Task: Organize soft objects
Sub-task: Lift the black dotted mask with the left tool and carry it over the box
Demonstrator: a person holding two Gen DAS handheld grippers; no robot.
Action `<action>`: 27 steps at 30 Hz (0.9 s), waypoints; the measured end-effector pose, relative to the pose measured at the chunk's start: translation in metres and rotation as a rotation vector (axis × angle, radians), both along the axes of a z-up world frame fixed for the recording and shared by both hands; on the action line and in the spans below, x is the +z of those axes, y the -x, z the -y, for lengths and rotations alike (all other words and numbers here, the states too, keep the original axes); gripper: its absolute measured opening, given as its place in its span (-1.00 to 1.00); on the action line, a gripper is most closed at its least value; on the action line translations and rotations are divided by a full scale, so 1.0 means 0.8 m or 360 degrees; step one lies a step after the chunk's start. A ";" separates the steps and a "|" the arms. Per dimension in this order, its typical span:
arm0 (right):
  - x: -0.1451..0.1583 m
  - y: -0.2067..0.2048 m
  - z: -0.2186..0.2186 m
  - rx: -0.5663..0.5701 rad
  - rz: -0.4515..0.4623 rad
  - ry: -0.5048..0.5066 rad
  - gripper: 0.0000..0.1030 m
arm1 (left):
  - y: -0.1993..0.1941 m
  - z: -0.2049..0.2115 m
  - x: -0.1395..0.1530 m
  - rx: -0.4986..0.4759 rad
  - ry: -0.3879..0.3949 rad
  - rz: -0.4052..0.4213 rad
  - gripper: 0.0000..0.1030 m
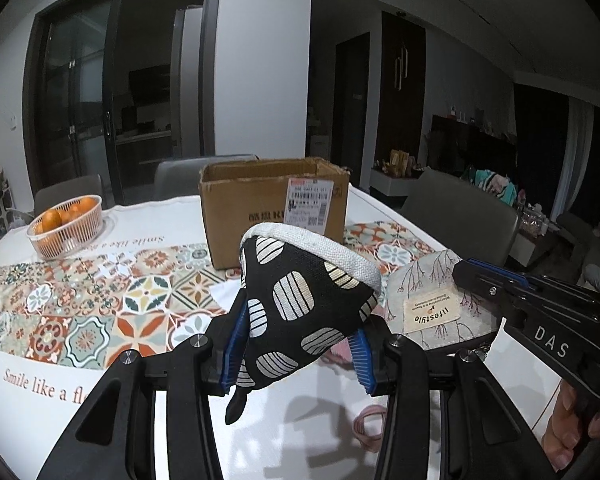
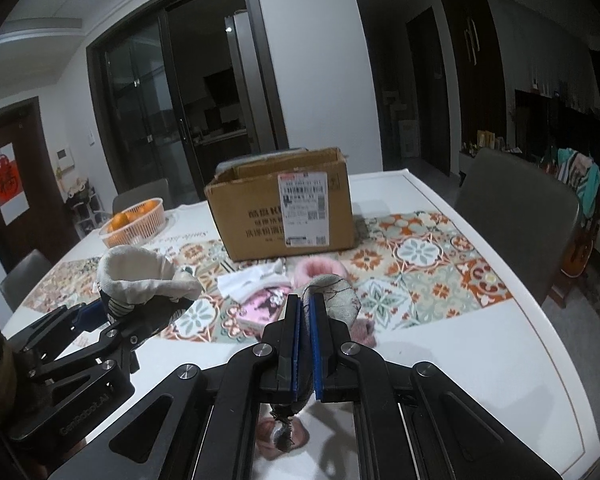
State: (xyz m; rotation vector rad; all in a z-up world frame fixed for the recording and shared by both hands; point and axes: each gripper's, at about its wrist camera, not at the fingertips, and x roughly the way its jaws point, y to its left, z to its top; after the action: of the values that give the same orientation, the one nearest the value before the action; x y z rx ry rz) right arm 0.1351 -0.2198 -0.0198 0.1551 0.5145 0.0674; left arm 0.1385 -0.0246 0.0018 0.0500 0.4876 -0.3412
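My left gripper (image 1: 296, 340) is shut on a black oven mitt (image 1: 300, 300) with pale oval prints and a cream lining, held above the table; it also shows in the right wrist view (image 2: 140, 284). My right gripper (image 2: 307, 344) is shut on a grey floral pot holder (image 2: 334, 296) with a "lifestyle" label, seen in the left wrist view (image 1: 432, 304) just right of the mitt. An open cardboard box (image 1: 274, 208) stands on the table beyond both, also in the right wrist view (image 2: 284, 208).
A pink fluffy slipper (image 2: 318, 272), a white cloth (image 2: 252, 276) and a pink patterned pouch (image 2: 264, 300) lie in front of the box. A basket of oranges (image 1: 66, 220) sits far left. Grey chairs (image 2: 516, 216) surround the white table (image 2: 480, 320) with its tiled runner.
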 end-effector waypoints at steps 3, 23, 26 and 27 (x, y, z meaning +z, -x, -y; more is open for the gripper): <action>0.011 -0.002 -0.001 0.0001 0.0033 0.0000 -0.88 | -0.003 -0.002 0.011 0.0006 0.0006 0.0019 -0.13; 0.068 -0.045 -0.017 0.0048 0.0200 0.0035 -0.88 | -0.057 -0.018 0.058 0.0071 0.0019 0.0103 -0.14; 0.076 -0.053 -0.018 0.0052 0.0227 0.0041 -0.88 | -0.067 -0.019 0.062 0.0064 0.0022 0.0111 -0.14; 0.078 -0.056 -0.018 0.0053 0.0238 0.0044 -0.88 | -0.071 -0.019 0.064 0.0060 0.0027 0.0110 -0.14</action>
State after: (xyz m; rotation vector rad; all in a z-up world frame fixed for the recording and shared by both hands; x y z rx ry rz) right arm 0.1799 -0.2051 0.0428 0.1133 0.3689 0.1035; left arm 0.1951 -0.0095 0.0527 0.0362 0.4170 -0.3059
